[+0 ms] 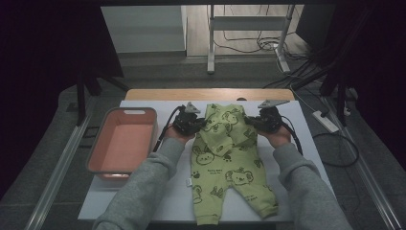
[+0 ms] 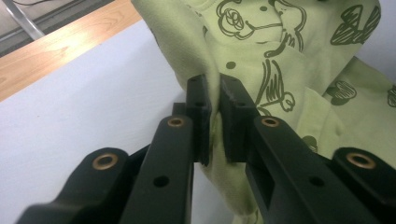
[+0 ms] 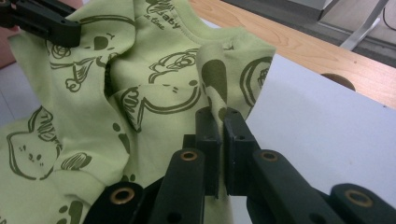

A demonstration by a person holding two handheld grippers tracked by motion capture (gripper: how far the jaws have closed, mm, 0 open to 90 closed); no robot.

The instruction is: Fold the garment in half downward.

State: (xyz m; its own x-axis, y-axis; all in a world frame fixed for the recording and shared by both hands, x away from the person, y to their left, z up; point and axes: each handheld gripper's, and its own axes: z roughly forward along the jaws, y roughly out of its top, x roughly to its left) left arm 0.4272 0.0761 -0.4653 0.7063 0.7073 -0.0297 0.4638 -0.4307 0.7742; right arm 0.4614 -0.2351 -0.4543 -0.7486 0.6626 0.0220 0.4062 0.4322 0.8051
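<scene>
A light green baby garment [image 1: 225, 153] printed with dark cartoon animals is seen in the centre of the high view, laid lengthwise on the white surface [image 1: 297, 143], its legs toward the lower edge of the frame and its upper part bunched between the two tools. The left gripper [image 2: 214, 100] is closed narrowly, a fold of the garment's edge pinched between its fingers [image 2: 198, 112]. The right gripper [image 3: 222, 128] is likewise clamped on a raised fold of the fabric. A pink tub [image 1: 122, 143] is seen at the left of the high view, apart from the garment.
</scene>
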